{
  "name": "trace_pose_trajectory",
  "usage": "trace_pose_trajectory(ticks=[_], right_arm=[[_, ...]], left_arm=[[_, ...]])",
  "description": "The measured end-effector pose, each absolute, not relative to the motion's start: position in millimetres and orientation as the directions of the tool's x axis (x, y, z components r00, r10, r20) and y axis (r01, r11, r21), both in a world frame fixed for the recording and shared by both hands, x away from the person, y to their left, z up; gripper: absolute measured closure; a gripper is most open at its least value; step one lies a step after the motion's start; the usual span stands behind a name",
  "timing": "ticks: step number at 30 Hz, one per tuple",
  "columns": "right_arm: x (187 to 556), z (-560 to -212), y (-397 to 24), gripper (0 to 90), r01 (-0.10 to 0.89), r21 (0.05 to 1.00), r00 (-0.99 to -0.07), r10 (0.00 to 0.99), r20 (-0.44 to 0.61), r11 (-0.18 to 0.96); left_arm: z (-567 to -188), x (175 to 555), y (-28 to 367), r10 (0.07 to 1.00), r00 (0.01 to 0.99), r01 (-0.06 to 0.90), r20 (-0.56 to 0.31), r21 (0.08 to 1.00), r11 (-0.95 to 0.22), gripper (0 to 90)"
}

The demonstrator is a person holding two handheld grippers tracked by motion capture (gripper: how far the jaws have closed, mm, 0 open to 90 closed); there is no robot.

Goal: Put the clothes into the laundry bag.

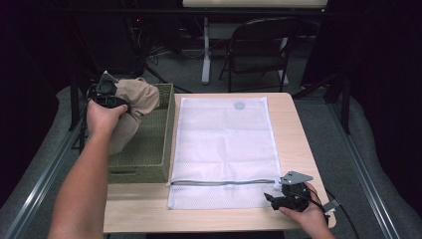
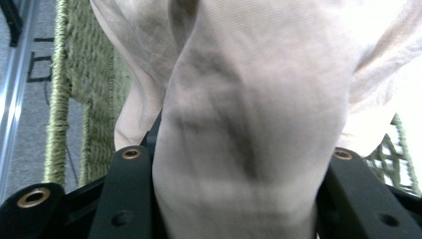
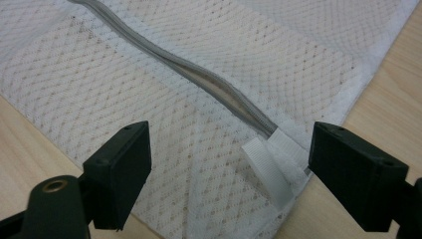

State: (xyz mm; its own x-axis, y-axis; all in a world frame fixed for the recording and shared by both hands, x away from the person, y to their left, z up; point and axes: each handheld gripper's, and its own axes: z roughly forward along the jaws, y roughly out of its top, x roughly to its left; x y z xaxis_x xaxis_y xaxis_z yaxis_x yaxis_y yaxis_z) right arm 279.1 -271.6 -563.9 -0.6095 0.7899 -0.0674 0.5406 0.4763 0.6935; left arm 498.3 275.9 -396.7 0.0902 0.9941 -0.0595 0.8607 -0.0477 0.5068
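My left gripper (image 1: 124, 106) is shut on a bunched beige garment (image 1: 137, 102), held above the green woven basket (image 1: 152, 149) at the table's left. In the left gripper view the beige garment (image 2: 249, 109) bulges between the two black jaws and hangs over them. A white mesh laundry bag (image 1: 224, 144) lies flat in the middle of the table, its grey zipper (image 1: 221, 182) running across near the front edge. My right gripper (image 1: 271, 198) rests at the bag's front right corner. In the right gripper view its jaws stand wide open over the mesh bag (image 3: 149, 64), astride the zipper's end (image 3: 259, 127) and a white tab (image 3: 268, 169).
The wooden table (image 1: 293, 129) shows bare strips right of the bag and along the front. The basket's woven wall (image 2: 59, 99) stands beside the garment. A folding chair (image 1: 261, 50) and a table leg (image 1: 205, 50) stand on the floor beyond the far edge.
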Motion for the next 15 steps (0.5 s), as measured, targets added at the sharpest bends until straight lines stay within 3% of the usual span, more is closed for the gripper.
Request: trace_pose_trajectory(ticks=[10,15], right_arm=[[282,-562,-269,25.5,0.525,0.702,-0.621,0.78,-0.071,0.482],[285,-556,-272,38.5,0.558,0.709,-0.604,0.797,-0.01,0.432]], left_arm=[[-377,486,266,0.988,0.145,0.847,-0.056,0.523,-0.095,53.2],[-365,474,263,0.983,0.173,0.844,-0.067,0.524,-0.113,53.2]])
